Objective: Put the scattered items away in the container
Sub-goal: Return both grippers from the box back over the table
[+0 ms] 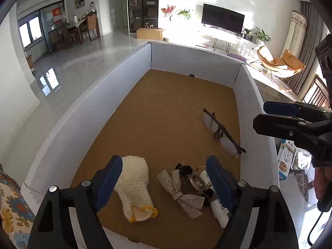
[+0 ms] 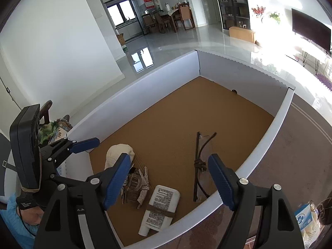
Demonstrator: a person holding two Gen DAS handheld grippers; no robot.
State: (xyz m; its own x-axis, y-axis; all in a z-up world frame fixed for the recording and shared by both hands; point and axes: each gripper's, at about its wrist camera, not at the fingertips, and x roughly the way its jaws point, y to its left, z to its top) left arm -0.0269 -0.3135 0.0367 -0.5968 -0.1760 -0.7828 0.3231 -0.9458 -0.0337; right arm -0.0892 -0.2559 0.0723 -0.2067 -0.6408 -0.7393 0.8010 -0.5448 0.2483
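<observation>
A white-walled box (image 1: 124, 87) with a brown floor holds all the items; it also shows in the right wrist view (image 2: 145, 85). In it lie a cream knitted glove (image 1: 134, 184), a rhinestone bow hair clip (image 1: 182, 193), a white tube (image 2: 160, 205) and a pair of glasses (image 1: 223, 133). My left gripper (image 1: 164, 182) is open and empty above the glove and the bow. My right gripper (image 2: 169, 180) is open and empty above the box's near wall, over the tube and the glasses (image 2: 200, 166). The right gripper also shows in the left wrist view (image 1: 269, 114).
The box stands on a brown rug (image 2: 290, 155). A blue and white carton (image 2: 304, 220) lies on the floor to the right. A patterned cushion (image 1: 10, 207) sits to the left. A TV (image 1: 223, 18) and a chair (image 1: 278, 62) stand far behind.
</observation>
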